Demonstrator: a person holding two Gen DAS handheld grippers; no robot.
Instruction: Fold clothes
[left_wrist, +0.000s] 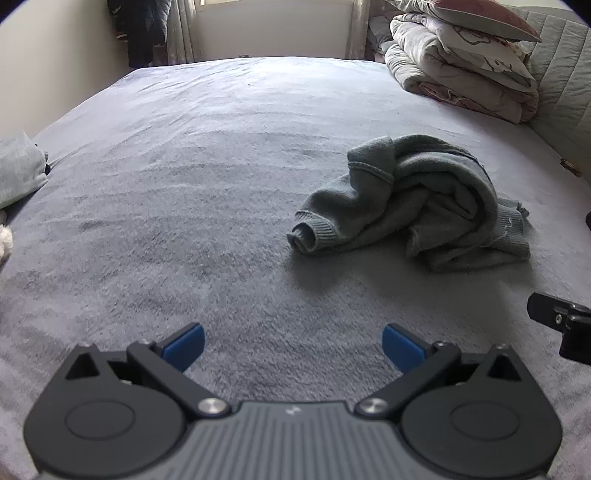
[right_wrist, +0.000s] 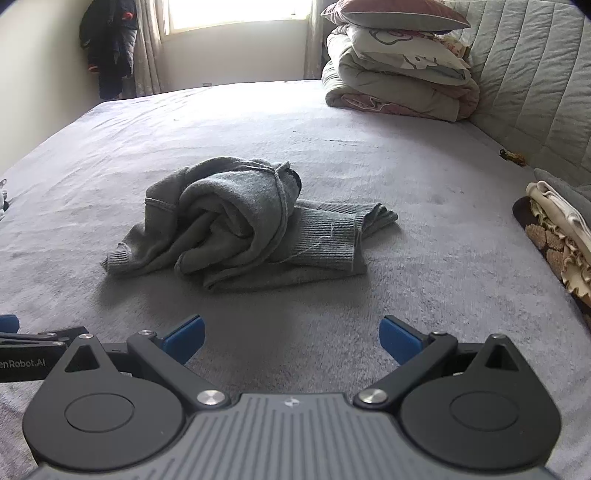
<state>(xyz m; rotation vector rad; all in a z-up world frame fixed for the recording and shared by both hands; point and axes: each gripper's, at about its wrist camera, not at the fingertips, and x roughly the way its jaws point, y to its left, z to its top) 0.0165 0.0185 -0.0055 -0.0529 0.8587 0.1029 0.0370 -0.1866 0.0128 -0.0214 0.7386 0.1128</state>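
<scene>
Grey sweater lies crumpled mid-bed, untouched. From the right wrist it is seen ahead and slightly left of the right gripper, with a ribbed hem and a cuff shown; from the left wrist the sweater sits well right of the left gripper, cuff opening facing the camera. Both grippers are spread wide, blue pads empty, held apart from the garment. Only the right view shows a folded stack at the right edge, cut off by the frame; only the left view shows pale fabric at the left edge, hard to identify. Piled bedding is seen in both.
</scene>
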